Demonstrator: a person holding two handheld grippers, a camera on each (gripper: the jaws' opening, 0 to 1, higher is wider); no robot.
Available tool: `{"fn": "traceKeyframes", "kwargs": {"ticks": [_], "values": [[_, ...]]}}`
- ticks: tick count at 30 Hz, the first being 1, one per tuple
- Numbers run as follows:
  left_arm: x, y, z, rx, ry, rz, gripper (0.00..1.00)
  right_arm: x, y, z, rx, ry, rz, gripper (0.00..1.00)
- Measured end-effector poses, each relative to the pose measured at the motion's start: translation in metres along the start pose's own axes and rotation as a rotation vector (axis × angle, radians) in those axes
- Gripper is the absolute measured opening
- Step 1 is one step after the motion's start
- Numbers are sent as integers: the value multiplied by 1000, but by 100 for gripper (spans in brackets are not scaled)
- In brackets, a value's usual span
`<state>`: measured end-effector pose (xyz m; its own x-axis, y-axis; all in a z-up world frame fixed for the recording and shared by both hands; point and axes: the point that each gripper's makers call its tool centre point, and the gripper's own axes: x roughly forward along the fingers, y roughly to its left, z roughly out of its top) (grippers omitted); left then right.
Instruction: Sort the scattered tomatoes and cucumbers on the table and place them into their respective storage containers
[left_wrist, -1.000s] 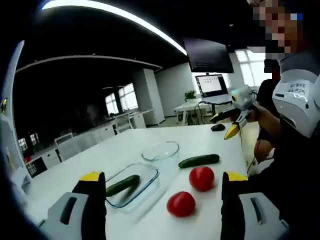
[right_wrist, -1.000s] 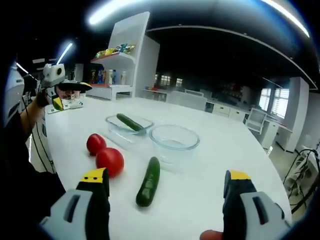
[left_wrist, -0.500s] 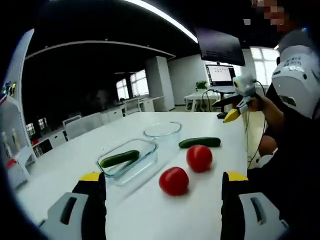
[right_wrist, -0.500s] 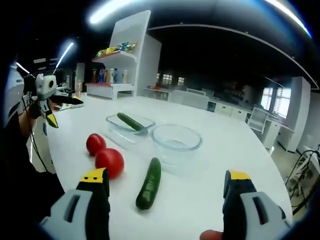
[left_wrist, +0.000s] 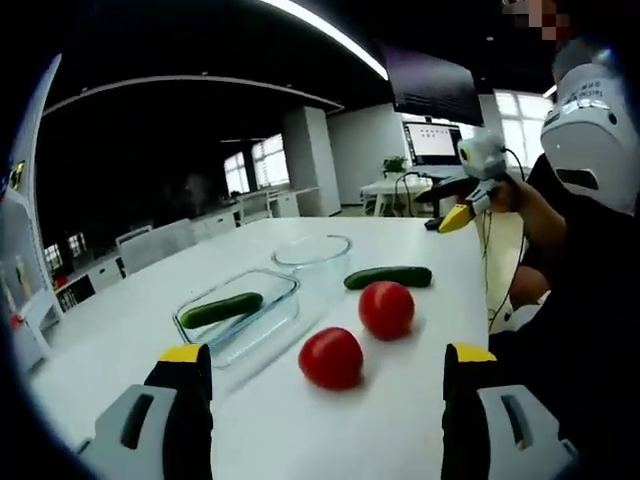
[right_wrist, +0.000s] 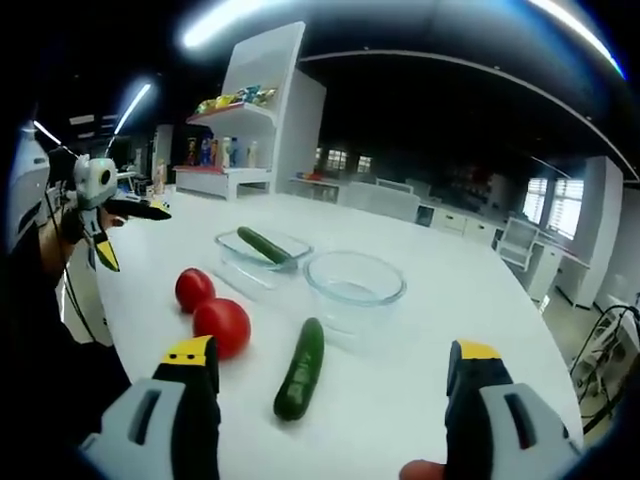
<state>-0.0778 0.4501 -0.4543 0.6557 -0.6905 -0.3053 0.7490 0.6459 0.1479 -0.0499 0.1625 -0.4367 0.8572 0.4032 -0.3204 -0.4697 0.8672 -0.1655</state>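
Both grippers (left_wrist: 320, 400) (right_wrist: 325, 400) wide open, empty; we should take the smooth, soft tomato (left_wrist: 331, 357) near the glass dish (left_wrist: 240, 318) gently across its middle.

In my left gripper view the table (left_wrist: 150, 330) carries 2 tomatoes ahead of my jaws — the near tomato (left_wrist: 331, 357) and, just behind and right of it, the far tomato (left_wrist: 386, 309). Left of them sits the tray (left_wrist: 240, 320) with 1 cucumber (left_wrist: 221, 309) lying in it. Behind the tray stands the bowl (left_wrist: 312, 253); right of the bowl, behind the far tomato, lies a loose cucumber (left_wrist: 388, 277) — on the table, apart from both containers.
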Motion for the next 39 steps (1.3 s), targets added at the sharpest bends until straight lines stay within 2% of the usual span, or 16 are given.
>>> {"fn": "traceKeyframes", "kwargs": {"ticks": [8, 17, 19, 26, 33, 39], "values": [[2, 0, -1, 17, 5, 11, 95, 2, 2, 1, 2, -4, 10, 89], [0, 0, 1, 23, 1, 23, 95, 15, 1, 3, 25, -28, 10, 88], [0, 3, 4, 38, -21, 44, 94, 19, 1, 8, 11, -55, 5, 88], [0, 4, 1, 29, -18, 50, 94, 34, -5, 2, -41, -20, -32, 87], [1, 5, -2, 13, -23, 55, 93, 48, -7, 1, -4, -36, -28, 85], [1, 4, -5, 7, -17, 52, 93, 59, -8, -3, -26, -37, -34, 71]]}}
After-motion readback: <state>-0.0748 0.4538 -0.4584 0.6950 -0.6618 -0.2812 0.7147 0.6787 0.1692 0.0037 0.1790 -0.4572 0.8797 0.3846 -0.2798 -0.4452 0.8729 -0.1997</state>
